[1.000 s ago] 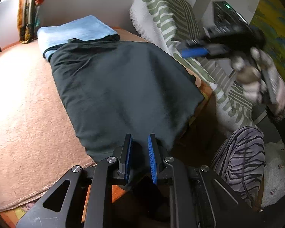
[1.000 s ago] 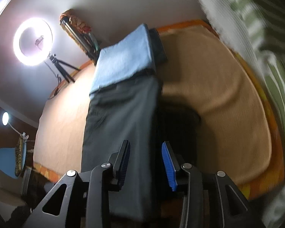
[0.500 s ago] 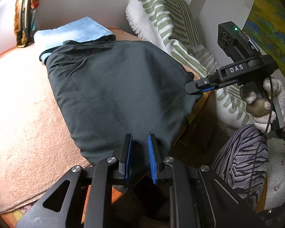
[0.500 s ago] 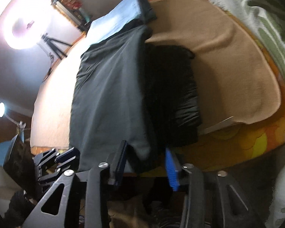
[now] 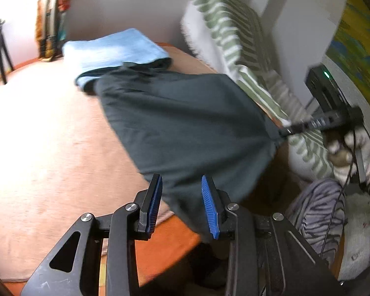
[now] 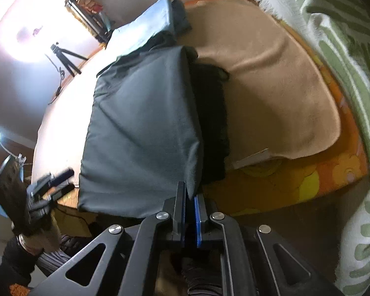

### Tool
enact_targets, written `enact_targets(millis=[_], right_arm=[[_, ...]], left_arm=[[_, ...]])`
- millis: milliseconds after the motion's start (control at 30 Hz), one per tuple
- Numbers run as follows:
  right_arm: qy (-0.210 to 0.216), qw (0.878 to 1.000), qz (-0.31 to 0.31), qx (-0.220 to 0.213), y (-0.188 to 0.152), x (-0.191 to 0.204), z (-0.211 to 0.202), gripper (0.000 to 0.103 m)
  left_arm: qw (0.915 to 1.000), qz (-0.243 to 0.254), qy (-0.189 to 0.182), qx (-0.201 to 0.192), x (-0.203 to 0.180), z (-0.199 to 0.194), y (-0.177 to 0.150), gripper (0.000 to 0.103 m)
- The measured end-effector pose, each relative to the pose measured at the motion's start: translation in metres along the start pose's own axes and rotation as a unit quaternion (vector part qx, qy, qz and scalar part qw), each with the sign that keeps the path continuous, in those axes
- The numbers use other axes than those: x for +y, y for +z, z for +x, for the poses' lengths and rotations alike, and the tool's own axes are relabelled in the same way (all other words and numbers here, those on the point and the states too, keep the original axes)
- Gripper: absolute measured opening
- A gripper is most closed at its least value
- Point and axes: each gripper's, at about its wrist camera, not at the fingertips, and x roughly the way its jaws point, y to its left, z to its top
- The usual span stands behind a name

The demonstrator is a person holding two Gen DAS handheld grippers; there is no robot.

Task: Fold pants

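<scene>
1. The left gripper (image 5: pixel 181 207) has its jaws opening: the blue pads stand apart, and the near hem of the dark pants (image 5: pixel 185 128) hangs between them without being pressed. So this hand is letting go of its corner.

2. The right gripper (image 6: pixel 190 212) has its jaws closing, the pads nearly together on the near right corner of the pants (image 6: pixel 145 123). Cloth sits between them and looks pinched. In the left wrist view the same gripper (image 5: pixel 287 130) meets the right corner of the cloth, which rises to it in a taut peak.

3. The pants lie lengthwise on the tan blanket (image 6: pixel 271 79) that covers the bed, their far end resting against a folded light blue towel (image 5: pixel 116 49). Beside them on the right lies a darker black garment (image 6: pixel 212 113). A green-striped throw (image 5: pixel 234 37) lies along the right side.

4. Progress, as I judge it: the pants appear laid flat, perhaps already folded once lengthwise; no crosswise fold shows yet. That fold, and smoothing, remain.

5. Against a second ago: then the left jaws stood narrow on the hem and the right jaws were wide and clear of the cloth. Now the roles have swapped, and the right corner is lifted.
</scene>
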Motion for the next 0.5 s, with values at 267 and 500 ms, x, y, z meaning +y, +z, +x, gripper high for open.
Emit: enact_targets(millis=[267,500], right_arm=[[0.007,0.997,-0.002,-0.075,0.023,-0.007,-0.031,0.043],[-0.002,0.994,-0.042,-0.1,0.051,-0.004,-0.022,0.066]], left_arm=[[0.9991,-0.041,0.011,0.011,0.025,-0.006,0.016,0.031],[0.9926,-0.118,-0.001,0.03,0.048,0.013,0.026,0.031]])
